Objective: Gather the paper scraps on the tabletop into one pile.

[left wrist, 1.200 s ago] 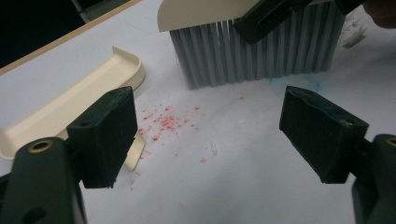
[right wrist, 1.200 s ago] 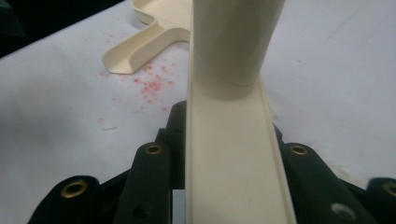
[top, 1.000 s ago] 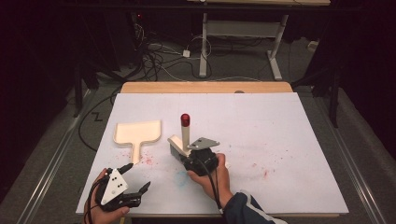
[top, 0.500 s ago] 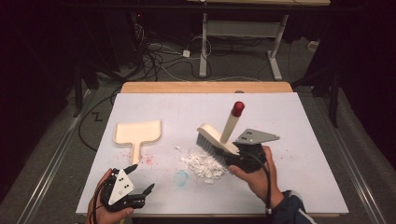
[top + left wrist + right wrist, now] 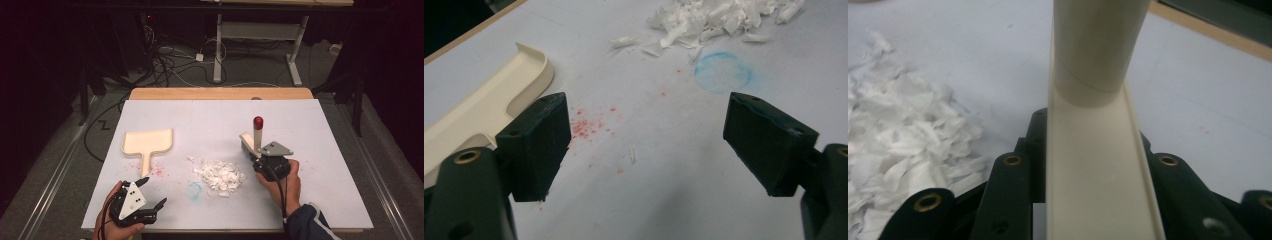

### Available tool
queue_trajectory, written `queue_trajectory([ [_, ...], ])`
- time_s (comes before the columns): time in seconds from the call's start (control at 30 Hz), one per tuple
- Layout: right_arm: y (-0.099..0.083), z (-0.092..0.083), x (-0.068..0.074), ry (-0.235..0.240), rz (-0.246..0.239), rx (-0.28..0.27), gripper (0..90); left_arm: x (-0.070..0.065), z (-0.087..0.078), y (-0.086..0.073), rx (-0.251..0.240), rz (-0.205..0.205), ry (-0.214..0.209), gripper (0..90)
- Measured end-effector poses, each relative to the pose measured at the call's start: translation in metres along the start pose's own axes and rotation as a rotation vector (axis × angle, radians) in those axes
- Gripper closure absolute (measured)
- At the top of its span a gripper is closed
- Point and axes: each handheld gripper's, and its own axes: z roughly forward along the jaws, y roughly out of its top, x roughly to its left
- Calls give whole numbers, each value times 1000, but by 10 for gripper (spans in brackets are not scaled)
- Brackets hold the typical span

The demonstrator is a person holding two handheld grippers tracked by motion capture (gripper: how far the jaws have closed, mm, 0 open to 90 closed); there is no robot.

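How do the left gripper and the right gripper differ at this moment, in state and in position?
The left gripper has its jaws wide apart and holds nothing; the right gripper is shut on the cream brush. The left gripper sits near the table's front edge, below the dustpan; the right gripper is just to the right of the white paper scraps. Both are held in a hand, have black jaws and carry a grey three-cornered plate.
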Motion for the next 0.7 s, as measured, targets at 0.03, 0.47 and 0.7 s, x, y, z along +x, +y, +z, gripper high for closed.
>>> queue_trajectory([
  [0.03, -1, 2, 6, 5, -6, 6, 684, 0, 0, 0, -1, -2, 0, 181],
  [0.47, 15, 11, 81, 115, -75, -61, 684, -1, 3, 0, 10, 2, -6, 180],
  [0.7, 24, 10, 80, 119, -119, -65, 683, -1, 2, -2, 13, -3, -9, 180],
])
